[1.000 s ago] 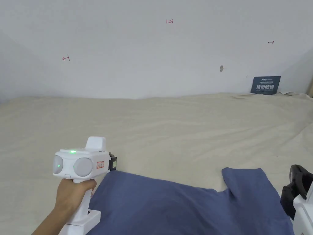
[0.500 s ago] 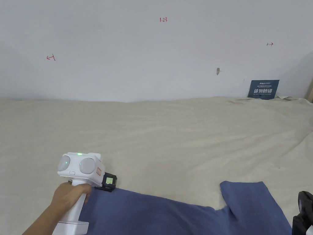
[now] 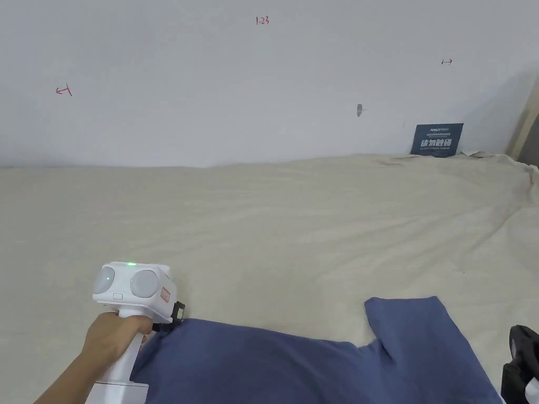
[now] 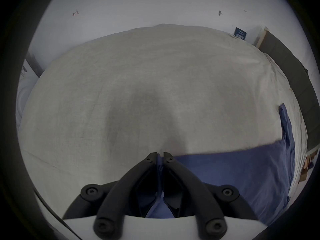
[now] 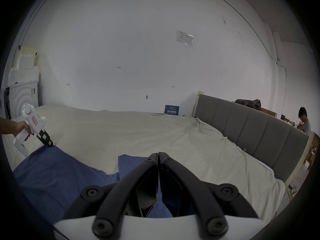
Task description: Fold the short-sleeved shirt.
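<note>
A blue short-sleeved shirt (image 3: 295, 368) lies spread on the cream bed sheet (image 3: 295, 226), one sleeve (image 3: 416, 326) pointing toward the wall. My left gripper (image 3: 179, 315) is at the shirt's far left corner, low on the sheet. The left gripper view has that gripper (image 4: 160, 154) shut with blue cloth (image 4: 233, 171) pinched between its jaws. My right gripper (image 3: 518, 357) hangs at the shirt's right edge. In the right gripper view it (image 5: 158, 154) is shut above the sleeve (image 5: 131, 160), with no cloth visible between its tips.
A white wall runs behind the bed, with a small blue sign (image 3: 436, 140) leaning on it. A grey headboard (image 5: 251, 129) borders the bed's right side, with a person (image 5: 303, 120) beyond it. A white appliance (image 5: 22, 98) stands at the left.
My left gripper has come down and nearer with the shirt corner, which now rests low on the sheet. The right gripper has dropped toward the frame's bottom edge. The camera shifted slightly.
</note>
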### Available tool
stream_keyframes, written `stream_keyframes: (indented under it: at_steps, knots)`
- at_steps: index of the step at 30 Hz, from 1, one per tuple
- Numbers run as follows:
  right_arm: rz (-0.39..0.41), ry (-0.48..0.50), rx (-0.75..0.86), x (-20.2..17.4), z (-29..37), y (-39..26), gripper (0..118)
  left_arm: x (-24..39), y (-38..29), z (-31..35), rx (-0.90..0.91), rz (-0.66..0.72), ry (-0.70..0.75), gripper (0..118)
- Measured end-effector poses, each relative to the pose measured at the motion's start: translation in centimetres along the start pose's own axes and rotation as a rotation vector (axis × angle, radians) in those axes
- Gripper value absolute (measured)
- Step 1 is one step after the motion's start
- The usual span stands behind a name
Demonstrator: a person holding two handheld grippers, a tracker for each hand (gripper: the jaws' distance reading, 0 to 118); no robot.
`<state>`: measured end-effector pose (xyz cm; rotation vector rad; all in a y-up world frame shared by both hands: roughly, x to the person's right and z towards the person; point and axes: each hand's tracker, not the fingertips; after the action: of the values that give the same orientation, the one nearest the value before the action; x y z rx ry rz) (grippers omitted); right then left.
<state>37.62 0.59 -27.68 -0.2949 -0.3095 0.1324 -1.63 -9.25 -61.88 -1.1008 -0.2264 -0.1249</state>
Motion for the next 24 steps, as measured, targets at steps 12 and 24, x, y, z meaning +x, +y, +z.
stream_keyframes:
  at_steps: [12, 24]
  knots:
    - [-0.093, 0.135, -0.352, 3.6, -14.0, 1.7, 3, 0.2, -4.3, 11.2, 0.229, -0.053, -0.084, 2]
    - [-0.248, 0.072, -0.699, 3.1, -19.8, -4.5, 101, -0.2, -6.6, 14.6, 0.268, -0.068, -0.09, 2]
